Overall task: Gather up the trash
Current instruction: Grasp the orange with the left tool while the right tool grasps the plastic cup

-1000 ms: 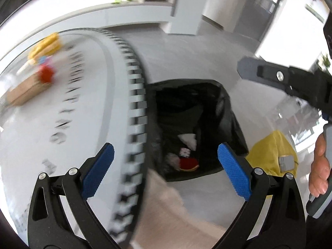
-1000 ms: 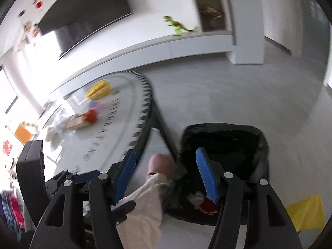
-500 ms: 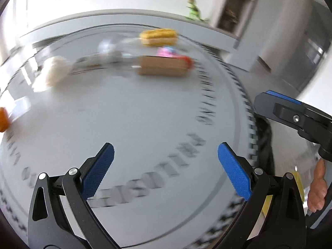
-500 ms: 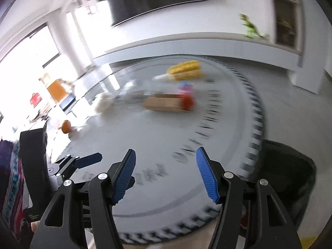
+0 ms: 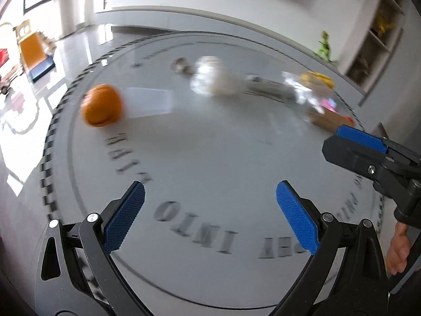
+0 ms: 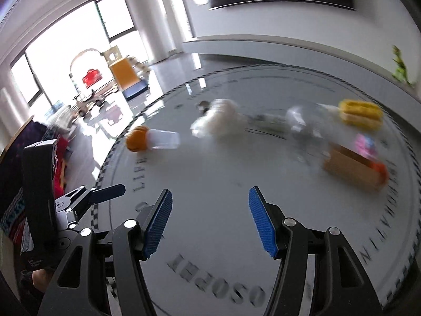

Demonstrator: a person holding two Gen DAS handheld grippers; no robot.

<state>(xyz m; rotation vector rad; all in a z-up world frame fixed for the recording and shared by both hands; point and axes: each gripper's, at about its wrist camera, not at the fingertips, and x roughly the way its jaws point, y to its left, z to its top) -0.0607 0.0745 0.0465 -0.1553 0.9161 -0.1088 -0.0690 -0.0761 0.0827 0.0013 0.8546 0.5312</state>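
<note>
Trash lies blurred across the far half of a round grey table (image 5: 210, 158) (image 6: 223, 179). An orange-capped plastic cup (image 5: 101, 104) (image 6: 151, 139) lies at the left. Beside it sit a white crumpled lump (image 5: 214, 79) (image 6: 218, 121), a clear crushed bottle (image 6: 300, 123), a yellow packet (image 5: 319, 78) (image 6: 359, 114) and a brown cardboard box (image 5: 330, 119) (image 6: 352, 169). My left gripper (image 5: 210, 216) stands open over bare tabletop, nothing between its blue pads. My right gripper (image 6: 210, 221) is open too, also empty, and shows at the right edge of the left wrist view.
Large grey lettering rings the tabletop. A green toy dinosaur (image 6: 400, 65) stands on a white ledge behind. A play area with an orange slide (image 6: 123, 75) lies beyond the table at the left. A hand (image 5: 398, 247) grips the right tool.
Both views have swung left, away from the black trash bag on the floor and onto the tabletop. The trash items now lie ahead of both open grippers.
</note>
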